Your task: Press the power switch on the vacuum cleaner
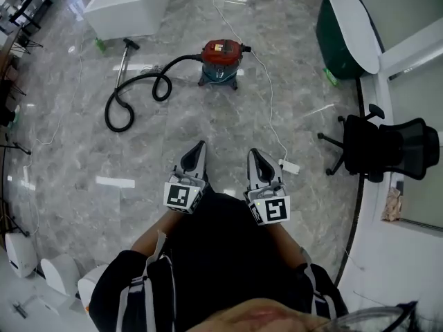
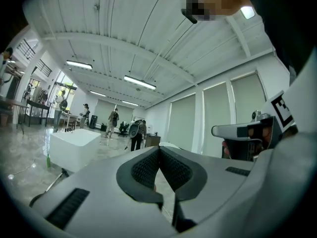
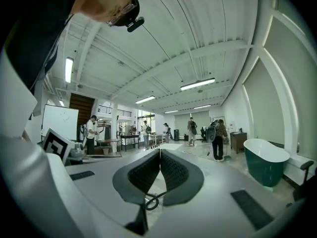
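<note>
Vacuum cleaner: a red-lidded canister vacuum cleaner on a dark teal base (image 1: 221, 62) stands upright on the grey marbled floor (image 1: 208, 120), straight ahead of the person and well apart from both grippers.
Hose: a black ribbed hose (image 1: 109, 109) leaves the canister's left side and loops over the floor; a slim metal wand (image 1: 122, 64) lies beside it.
Cable: a thin white cable (image 1: 270, 109) runs from the canister to a white power strip (image 1: 289, 166) near the right gripper.
Left gripper (image 1: 201, 144): held low before the person's body, jaws pressed together at the tips, nothing between them.
Right gripper (image 1: 252, 152): just beside the left one, jaws likewise closed and empty.
Surroundings: a black office chair (image 1: 387, 147) at right, a dark green bathtub with white rim (image 1: 349, 30) at upper right, and a white rectangular block (image 1: 124, 5) at upper left.
</note>
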The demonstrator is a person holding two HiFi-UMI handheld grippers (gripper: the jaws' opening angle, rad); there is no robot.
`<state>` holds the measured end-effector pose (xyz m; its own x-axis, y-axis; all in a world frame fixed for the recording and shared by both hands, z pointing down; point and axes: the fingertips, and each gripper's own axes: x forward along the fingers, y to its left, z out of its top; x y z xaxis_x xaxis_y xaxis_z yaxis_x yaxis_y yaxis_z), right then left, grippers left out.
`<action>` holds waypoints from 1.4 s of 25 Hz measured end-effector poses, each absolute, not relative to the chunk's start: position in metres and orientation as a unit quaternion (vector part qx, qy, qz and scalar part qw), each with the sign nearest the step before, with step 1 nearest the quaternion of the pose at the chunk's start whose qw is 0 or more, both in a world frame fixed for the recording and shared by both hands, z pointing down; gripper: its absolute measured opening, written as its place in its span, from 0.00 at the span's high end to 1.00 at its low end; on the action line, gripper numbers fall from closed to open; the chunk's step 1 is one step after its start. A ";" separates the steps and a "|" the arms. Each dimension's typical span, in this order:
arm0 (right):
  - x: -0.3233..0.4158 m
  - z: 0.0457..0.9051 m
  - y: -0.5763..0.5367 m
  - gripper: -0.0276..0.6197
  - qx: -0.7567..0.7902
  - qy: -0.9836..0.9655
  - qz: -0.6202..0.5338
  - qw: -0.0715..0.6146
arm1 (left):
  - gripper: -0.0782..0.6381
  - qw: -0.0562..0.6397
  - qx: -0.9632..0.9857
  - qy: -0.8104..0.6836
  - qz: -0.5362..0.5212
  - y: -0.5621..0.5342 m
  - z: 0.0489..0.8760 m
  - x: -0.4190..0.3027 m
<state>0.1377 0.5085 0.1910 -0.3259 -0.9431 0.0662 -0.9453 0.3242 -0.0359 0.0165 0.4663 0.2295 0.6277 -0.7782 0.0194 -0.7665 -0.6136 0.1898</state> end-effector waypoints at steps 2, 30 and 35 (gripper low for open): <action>0.121 0.186 0.474 0.93 0.567 -0.822 0.032 0.028 | 0.88 0.099 0.894 -0.435 -0.035 0.425 0.227 0.003; 0.048 0.186 0.230 0.93 0.569 -0.818 0.065 0.055 | 0.88 0.113 0.880 -0.454 -0.084 0.201 0.203 -0.103; 0.022 0.191 0.213 0.93 0.525 -0.845 0.101 0.034 | 0.88 0.128 0.864 -0.474 -0.108 0.211 0.195 -0.114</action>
<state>0.0217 0.2131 0.1914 -0.4470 -0.8797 0.1623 -0.8932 0.4290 -0.1349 -0.1138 0.2105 0.1945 0.5270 -0.8473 -0.0651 -0.7920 -0.5175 0.3239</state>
